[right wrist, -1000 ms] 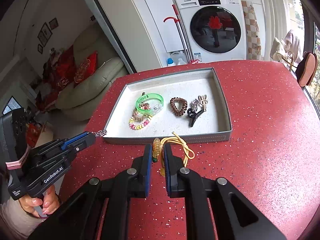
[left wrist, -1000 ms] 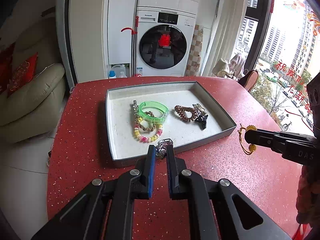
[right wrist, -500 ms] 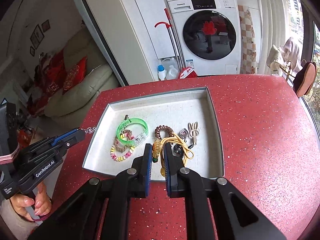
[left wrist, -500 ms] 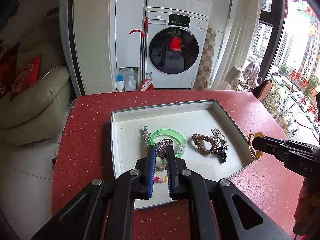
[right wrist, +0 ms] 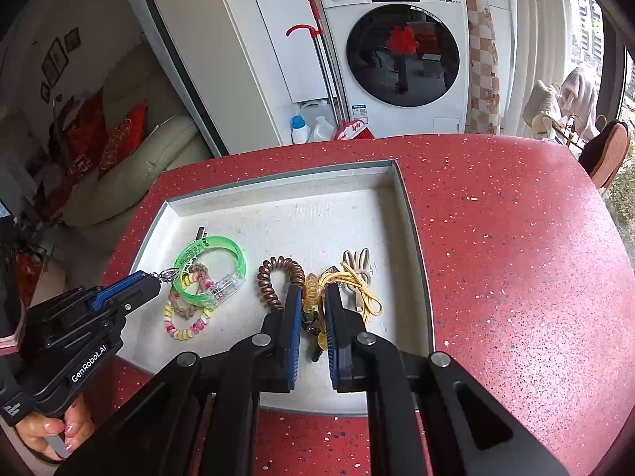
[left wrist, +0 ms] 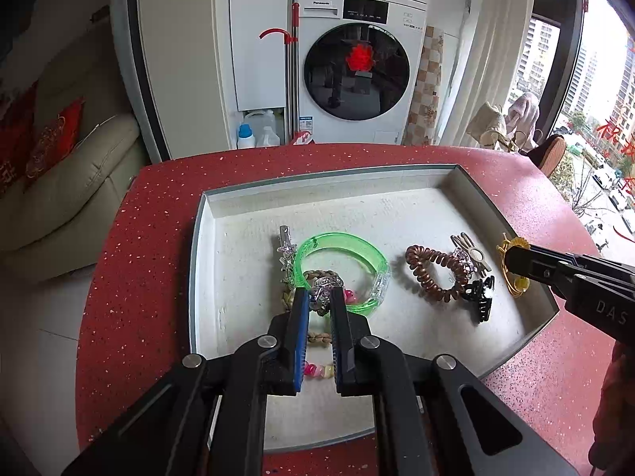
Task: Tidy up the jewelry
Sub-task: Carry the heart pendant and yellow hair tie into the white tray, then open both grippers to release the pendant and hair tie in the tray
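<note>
Two hand-held grippers above grey tray [left wrist: 200, 246] on red surface [right wrist: 516, 261]. Left hand-held gripper [left wrist: 319, 301] clamps silver sparkly piece [left wrist: 323, 287] over green bangle [left wrist: 357, 246]. Right hand-held gripper [right wrist: 313, 301] clamps yellow cord bracelet [right wrist: 357, 281] beside brown coil tie [right wrist: 278, 273]. Bead bracelet [right wrist: 186, 327] lies in tray.

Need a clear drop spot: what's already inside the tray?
Inside the tray: green bangle, beaded bracelet, braided bracelet, brown coil hair tie, black claw clip, bunny clip. Grippers cover parts.
</note>
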